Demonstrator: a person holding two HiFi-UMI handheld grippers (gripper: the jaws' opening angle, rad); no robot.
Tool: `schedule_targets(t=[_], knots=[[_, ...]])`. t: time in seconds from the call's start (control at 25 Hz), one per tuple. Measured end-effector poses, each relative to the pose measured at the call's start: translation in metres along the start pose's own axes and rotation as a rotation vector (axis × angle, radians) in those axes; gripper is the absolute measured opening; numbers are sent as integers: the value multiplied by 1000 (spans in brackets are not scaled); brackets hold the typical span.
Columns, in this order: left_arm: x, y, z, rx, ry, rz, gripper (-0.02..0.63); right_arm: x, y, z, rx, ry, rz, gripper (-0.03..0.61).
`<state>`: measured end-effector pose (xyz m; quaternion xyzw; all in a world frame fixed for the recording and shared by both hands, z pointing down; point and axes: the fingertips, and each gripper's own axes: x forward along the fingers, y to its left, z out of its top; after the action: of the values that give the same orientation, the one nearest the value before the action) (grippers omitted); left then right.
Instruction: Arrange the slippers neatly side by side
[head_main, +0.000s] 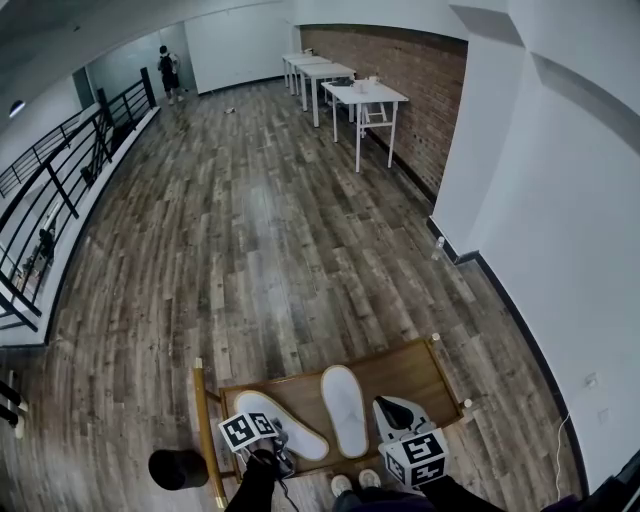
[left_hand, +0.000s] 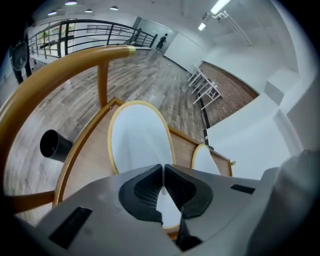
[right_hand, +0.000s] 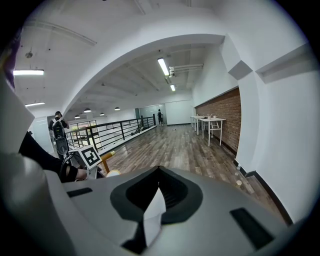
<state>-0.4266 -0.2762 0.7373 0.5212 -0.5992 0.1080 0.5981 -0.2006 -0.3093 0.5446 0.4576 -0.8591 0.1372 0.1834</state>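
White left slipper (head_main: 283, 425) askew — right slipper (head_main: 343, 408) straight.

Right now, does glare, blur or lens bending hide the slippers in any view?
Head view: sharp but bowed, left slipper and middle slipper clear, sheen on floor. Left gripper view: left slipper flat white, textureless. Right gripper view: ceiling lamp glares.

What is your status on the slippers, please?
Left hand-held gripper shut on near end of left slipper. Right hand-held gripper shut on thin white strip. Other slipper flat on wooden tray, pair not yet parallel. Nothing between them.
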Motion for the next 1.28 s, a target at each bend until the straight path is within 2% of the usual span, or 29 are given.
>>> schedule_targets(t=[0.28, 0.44, 0.64, 1.08, 1.28], knots=[[14, -39, -2, 260, 101, -20, 11, -4, -3, 0, 2, 1, -7, -2], [27, -56, -9, 321, 165, -38, 11, -6, -6, 0, 8, 0, -21, -2], [39, -63, -19, 403, 229, -9, 11, -6, -9, -1, 14, 5, -28, -2], [61, -73, -36, 470, 294, 12, 11, -3, -19, -4, 29, 18, -45, -2], [69, -68, -36, 471, 314, 58, 11, 0, -22, -6, 28, 28, -41, -2]])
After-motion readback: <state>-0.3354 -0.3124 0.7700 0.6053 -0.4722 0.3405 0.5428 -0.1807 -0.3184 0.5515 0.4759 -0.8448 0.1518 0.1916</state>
